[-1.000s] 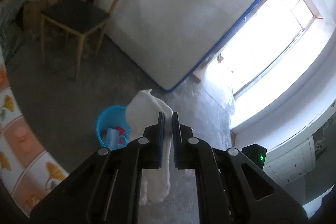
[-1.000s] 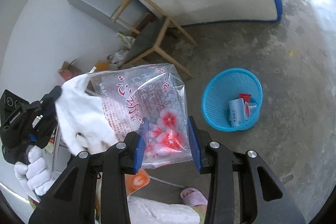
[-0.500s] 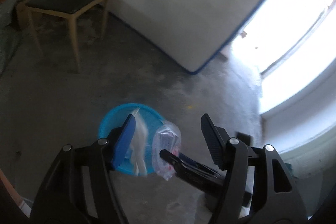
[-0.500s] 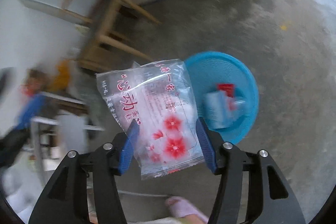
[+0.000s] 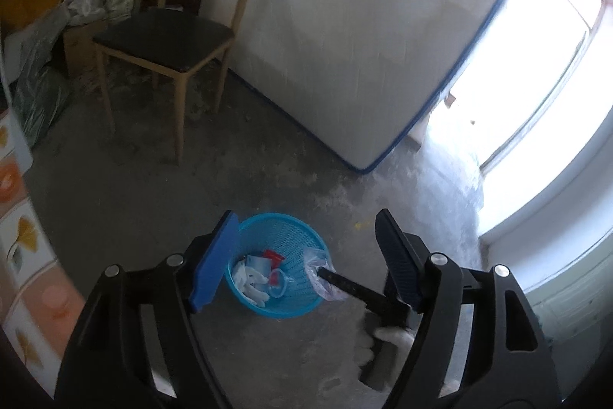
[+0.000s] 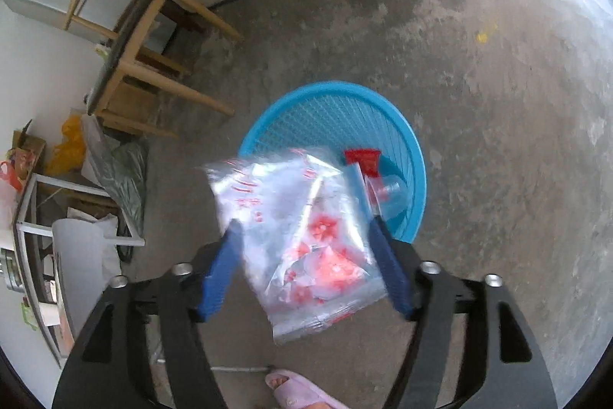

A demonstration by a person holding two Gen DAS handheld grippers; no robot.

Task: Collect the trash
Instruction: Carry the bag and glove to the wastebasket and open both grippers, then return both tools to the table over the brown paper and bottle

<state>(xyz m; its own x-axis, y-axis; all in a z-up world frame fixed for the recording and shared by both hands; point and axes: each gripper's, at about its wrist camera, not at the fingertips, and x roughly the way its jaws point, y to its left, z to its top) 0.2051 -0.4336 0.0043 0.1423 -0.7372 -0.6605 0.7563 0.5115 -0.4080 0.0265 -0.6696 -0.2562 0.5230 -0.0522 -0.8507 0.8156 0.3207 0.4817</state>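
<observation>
We're right at the drop. The clear snack wrapper (image 6: 306,236), printed with red flowers, hangs between the blue pads of our right tongs (image 6: 306,255), and those jaws have just been opening: they stand spread now, the pads no longer pressing the plastic, so we judge it to be slipping free. It sits just above the near rim of the blue mesh wastebasket (image 6: 406,148), partly over the opening. From the left wrist view we see the same wrapper (image 5: 320,273) at the tip of the right tongs (image 5: 325,275), hard by the basket's right rim.

Our left tongs (image 5: 302,255) have just been opening as well and stand wide with nothing between them. Below them, inside the wastebasket (image 5: 299,232), lie a crumpled white tissue (image 5: 251,284), a red scrap (image 5: 274,255) and some clear plastic.

Around the basket is bare concrete floor (image 6: 498,102). A wooden chair with a dark seat (image 5: 164,37) stands far left, a white mattress with blue piping (image 5: 364,25) leans against the far wall, and a pink slipper (image 6: 295,390) shows at the near edge.

So both pieces look delivered or nearly so. Next we would draw both tongs back and check that the wrapper clears the rim rather than catching on it, then look for more litter.
</observation>
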